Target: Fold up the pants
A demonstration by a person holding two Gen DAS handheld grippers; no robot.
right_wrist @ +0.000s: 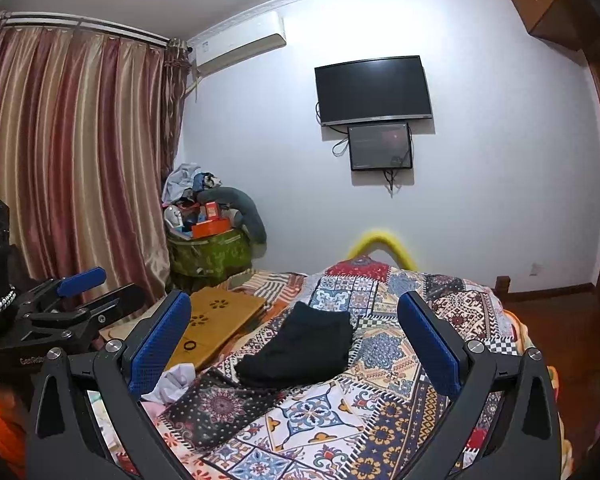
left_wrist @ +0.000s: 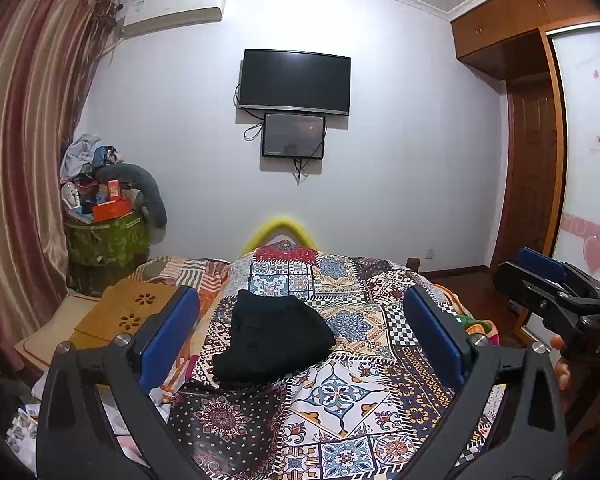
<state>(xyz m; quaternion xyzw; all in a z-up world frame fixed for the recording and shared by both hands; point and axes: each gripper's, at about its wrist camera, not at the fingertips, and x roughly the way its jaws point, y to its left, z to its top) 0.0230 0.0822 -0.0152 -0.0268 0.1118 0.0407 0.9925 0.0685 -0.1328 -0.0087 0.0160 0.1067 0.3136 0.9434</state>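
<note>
Black pants (left_wrist: 274, 338) lie folded into a compact bundle on the patchwork bedspread (left_wrist: 340, 400); they also show in the right wrist view (right_wrist: 300, 350). My left gripper (left_wrist: 302, 308) is open and empty, raised above the bed, with the pants between and beyond its blue pads. My right gripper (right_wrist: 294, 314) is open and empty too, held above the bed short of the pants. The right gripper shows at the right edge of the left wrist view (left_wrist: 540, 276). The left gripper shows at the left of the right wrist view (right_wrist: 88, 292).
A wooden lap tray (right_wrist: 216, 324) lies on the bed's left side. A cluttered green bin (left_wrist: 104, 240) stands in the corner by the striped curtain (left_wrist: 24, 160). A TV (left_wrist: 294, 82) hangs on the far wall. A wardrobe (left_wrist: 540, 140) is on the right.
</note>
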